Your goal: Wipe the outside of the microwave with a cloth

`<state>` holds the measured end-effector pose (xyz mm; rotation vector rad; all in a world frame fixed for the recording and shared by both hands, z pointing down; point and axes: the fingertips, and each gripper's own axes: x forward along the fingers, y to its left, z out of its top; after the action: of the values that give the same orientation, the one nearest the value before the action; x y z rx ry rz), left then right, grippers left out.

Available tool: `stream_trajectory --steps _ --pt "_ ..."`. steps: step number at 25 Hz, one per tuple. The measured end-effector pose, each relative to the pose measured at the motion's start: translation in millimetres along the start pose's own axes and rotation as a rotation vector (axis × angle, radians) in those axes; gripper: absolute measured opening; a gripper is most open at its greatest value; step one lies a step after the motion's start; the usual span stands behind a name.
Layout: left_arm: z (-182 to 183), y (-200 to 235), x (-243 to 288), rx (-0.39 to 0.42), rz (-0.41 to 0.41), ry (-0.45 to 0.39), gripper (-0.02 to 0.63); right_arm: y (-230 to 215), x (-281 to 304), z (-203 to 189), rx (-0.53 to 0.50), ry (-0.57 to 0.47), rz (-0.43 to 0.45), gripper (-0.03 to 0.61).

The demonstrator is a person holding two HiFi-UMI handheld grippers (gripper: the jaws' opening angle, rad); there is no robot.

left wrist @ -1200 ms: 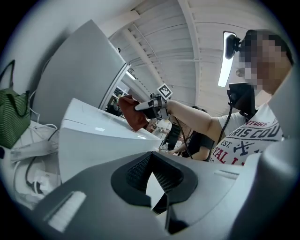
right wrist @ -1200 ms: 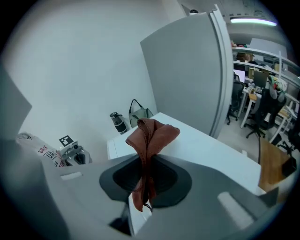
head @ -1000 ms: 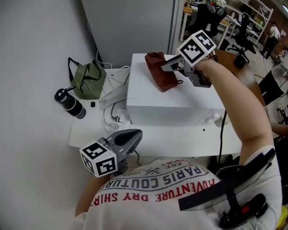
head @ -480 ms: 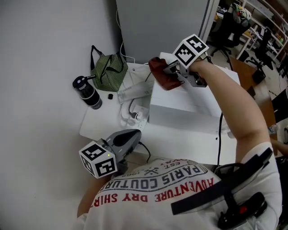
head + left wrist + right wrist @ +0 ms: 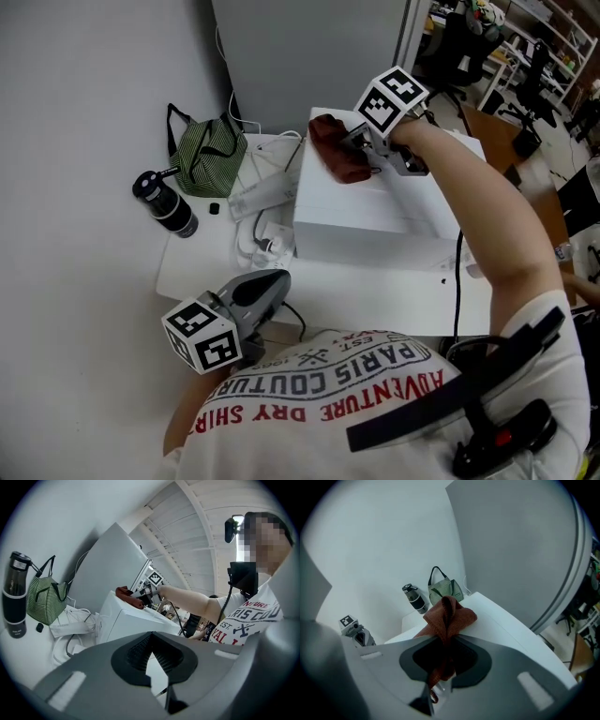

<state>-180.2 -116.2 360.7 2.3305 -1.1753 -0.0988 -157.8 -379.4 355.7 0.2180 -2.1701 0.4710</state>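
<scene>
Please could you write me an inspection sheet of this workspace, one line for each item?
Surface: white table, bare at the front.
Job's things: white box-shaped microwave on the table; red-brown cloth on its top, near the far left corner.
Clutter: green striped bag and black bottle, left of the microwave.
Grippers: right gripper shut on the cloth; left gripper shut, empty, near the person's white printed shirt.
Cables: white cables tangled beside the microwave; black cable at the table's front right.
Surroundings: grey partition behind; office furniture far right.

I see a rust-red cloth [image 5: 336, 156], bunched and crumpled, pinched in my right gripper [image 5: 360, 147], resting on the white microwave [image 5: 366, 225] top, far-left corner
</scene>
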Motion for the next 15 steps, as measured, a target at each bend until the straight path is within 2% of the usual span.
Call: stream_trajectory --steps 7,15 --pt "-2 -17 36 0.019 -0.076 0.042 0.000 -52 -53 -55 0.094 -0.016 -0.090 0.044" --pt "-3 -44 89 0.049 -0.179 0.108 0.000 -104 -124 -136 0.259 -0.082 -0.170 0.044"
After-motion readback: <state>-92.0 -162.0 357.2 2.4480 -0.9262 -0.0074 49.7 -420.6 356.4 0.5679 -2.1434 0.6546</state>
